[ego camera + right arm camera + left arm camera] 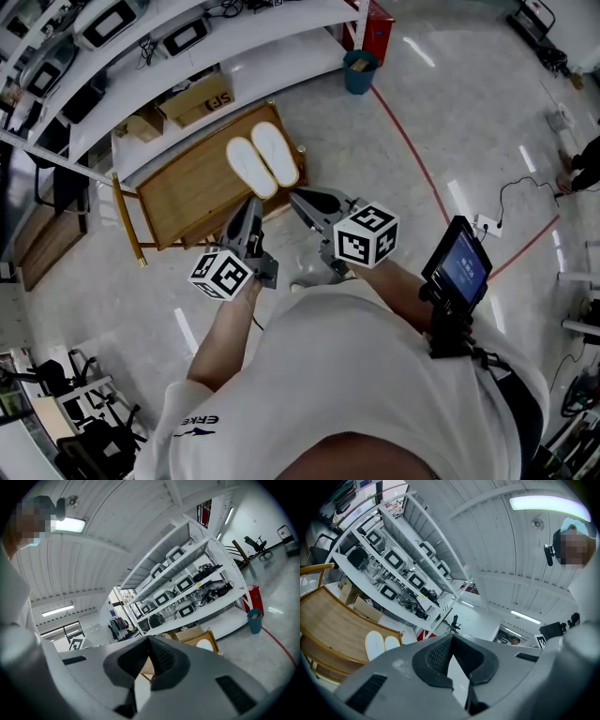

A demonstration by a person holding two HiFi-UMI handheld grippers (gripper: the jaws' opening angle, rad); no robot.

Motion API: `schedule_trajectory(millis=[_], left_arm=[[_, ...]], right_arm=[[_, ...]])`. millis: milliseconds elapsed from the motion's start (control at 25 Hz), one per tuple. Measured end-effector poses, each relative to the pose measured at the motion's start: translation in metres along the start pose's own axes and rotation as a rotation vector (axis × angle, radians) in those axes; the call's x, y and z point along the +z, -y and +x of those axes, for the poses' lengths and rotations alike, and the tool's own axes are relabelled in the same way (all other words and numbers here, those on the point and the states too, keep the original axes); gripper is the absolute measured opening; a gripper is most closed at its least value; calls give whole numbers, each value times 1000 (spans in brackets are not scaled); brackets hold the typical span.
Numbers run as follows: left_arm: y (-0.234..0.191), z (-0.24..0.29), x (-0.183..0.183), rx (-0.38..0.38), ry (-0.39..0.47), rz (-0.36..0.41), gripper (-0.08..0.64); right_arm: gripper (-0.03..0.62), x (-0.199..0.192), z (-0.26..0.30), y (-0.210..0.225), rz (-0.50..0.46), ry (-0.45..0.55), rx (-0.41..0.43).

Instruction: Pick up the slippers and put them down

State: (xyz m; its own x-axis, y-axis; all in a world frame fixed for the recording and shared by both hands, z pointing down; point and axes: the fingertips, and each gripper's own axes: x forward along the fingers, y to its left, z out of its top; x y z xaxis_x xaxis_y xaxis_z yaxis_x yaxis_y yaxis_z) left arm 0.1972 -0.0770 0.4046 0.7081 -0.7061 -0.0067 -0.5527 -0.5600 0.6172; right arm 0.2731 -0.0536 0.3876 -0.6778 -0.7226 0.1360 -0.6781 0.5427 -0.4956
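Head view: slippers [274, 154] on wooden table [187, 199] (teal bin [359, 72] nearby)

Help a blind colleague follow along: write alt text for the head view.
Two white slippers lie side by side on a low wooden table. A person in a white shirt points the left claw and right claw toward them, both shut and empty.

Bright ceiling light — floor glare, fisheye edges

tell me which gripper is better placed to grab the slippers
Left, narrowly: the left gripper points straight at the slippers on the wooden table; the right gripper slants in sideways. Both jaws shut.
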Motion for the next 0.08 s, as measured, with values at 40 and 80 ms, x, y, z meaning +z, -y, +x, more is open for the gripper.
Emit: schedule_trajectory(millis=[40, 80], left_arm=[[-1, 1, 0, 0, -1, -2, 5], [-1, 2, 0, 1, -2, -3, 5]], right_arm=[[6, 0, 0, 0, -1, -2, -1], [6, 0, 1, 1, -2, -3, -3]])
